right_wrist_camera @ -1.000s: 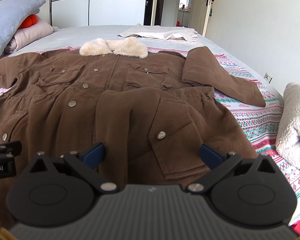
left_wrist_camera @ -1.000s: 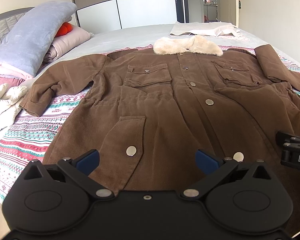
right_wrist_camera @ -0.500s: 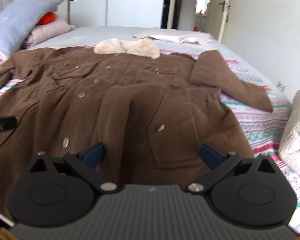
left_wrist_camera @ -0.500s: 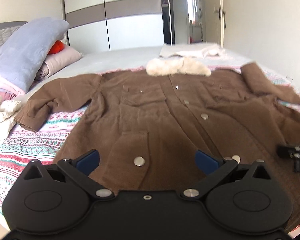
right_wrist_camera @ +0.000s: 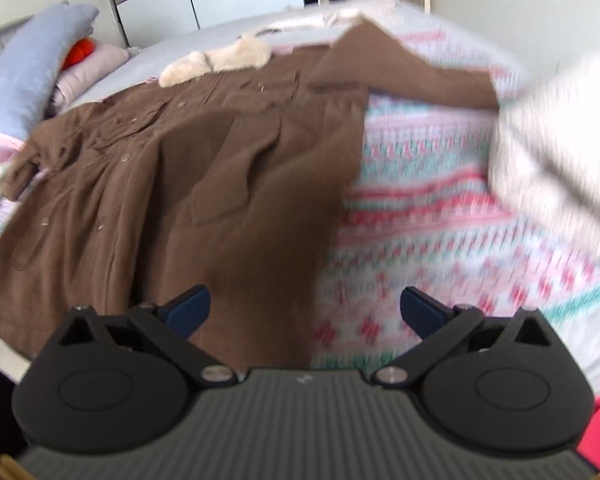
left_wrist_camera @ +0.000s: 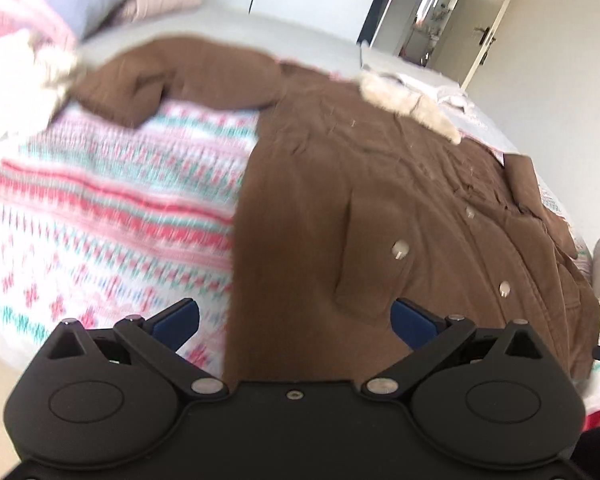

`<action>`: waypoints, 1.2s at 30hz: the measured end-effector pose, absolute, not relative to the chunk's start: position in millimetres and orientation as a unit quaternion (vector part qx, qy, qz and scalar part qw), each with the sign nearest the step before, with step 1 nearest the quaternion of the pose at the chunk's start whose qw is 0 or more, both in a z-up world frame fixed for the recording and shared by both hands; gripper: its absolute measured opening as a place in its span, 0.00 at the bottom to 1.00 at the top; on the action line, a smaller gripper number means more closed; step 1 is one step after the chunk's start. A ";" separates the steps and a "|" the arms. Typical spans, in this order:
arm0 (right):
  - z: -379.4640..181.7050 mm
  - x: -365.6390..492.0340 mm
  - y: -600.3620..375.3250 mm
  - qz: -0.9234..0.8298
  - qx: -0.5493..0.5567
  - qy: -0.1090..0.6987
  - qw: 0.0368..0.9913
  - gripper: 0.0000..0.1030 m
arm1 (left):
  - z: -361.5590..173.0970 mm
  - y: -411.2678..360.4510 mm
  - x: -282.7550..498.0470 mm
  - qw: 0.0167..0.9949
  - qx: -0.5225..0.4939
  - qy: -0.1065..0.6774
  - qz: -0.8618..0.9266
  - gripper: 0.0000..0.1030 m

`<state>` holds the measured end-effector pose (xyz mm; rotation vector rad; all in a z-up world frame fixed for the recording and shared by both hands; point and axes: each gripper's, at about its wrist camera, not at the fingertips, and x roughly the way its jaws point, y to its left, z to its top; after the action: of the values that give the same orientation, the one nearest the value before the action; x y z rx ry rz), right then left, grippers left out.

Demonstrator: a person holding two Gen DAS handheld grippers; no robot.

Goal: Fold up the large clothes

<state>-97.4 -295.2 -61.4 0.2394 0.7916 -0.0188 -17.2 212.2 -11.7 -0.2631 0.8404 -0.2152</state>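
Note:
A large brown coat (left_wrist_camera: 360,200) with a cream fur collar (left_wrist_camera: 404,100) lies spread face up on a bed; it also shows in the right wrist view (right_wrist_camera: 180,168) with its collar (right_wrist_camera: 220,60). My left gripper (left_wrist_camera: 294,316) is open, above the coat's lower left hem corner. My right gripper (right_wrist_camera: 304,308) is open, above the coat's lower right hem edge. One sleeve (left_wrist_camera: 188,76) stretches left and the other sleeve (right_wrist_camera: 404,72) stretches right. Both views are motion-blurred.
A patterned pink, teal and white blanket (left_wrist_camera: 100,200) covers the bed under the coat. Pillows (right_wrist_camera: 28,76) are stacked at the head. A white fluffy bundle (right_wrist_camera: 556,152) lies at the right side. Pale cloth (left_wrist_camera: 420,80) lies beyond the collar.
Both grippers have swung outward: the left now faces the coat's left hem corner and blanket, the right faces the right hem edge and blanket. Both stay open. The coat has not moved.

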 end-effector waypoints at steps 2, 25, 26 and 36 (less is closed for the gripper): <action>-69.3 -101.2 -310.1 0.023 0.175 0.389 0.904 1.00 | -20.0 218.8 -18.6 0.886 -0.146 0.424 -0.118 0.98; -22.3 -148.6 -379.4 0.074 0.361 0.261 0.892 0.10 | 20.7 262.9 -63.0 0.873 -0.244 0.380 -0.186 0.22; -23.1 -149.0 -383.6 0.052 0.351 0.275 0.893 0.10 | 15.7 261.8 -62.1 0.874 -0.217 0.404 -0.160 0.22; -68.3 -123.4 -355.0 -0.102 0.186 0.427 0.879 0.54 | 13.3 222.5 -68.4 0.902 -0.010 0.428 -0.047 0.67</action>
<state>-123.4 -355.0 -68.3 0.3869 0.8895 -0.2129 -68.4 222.5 13.3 -0.0202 0.8858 -0.0968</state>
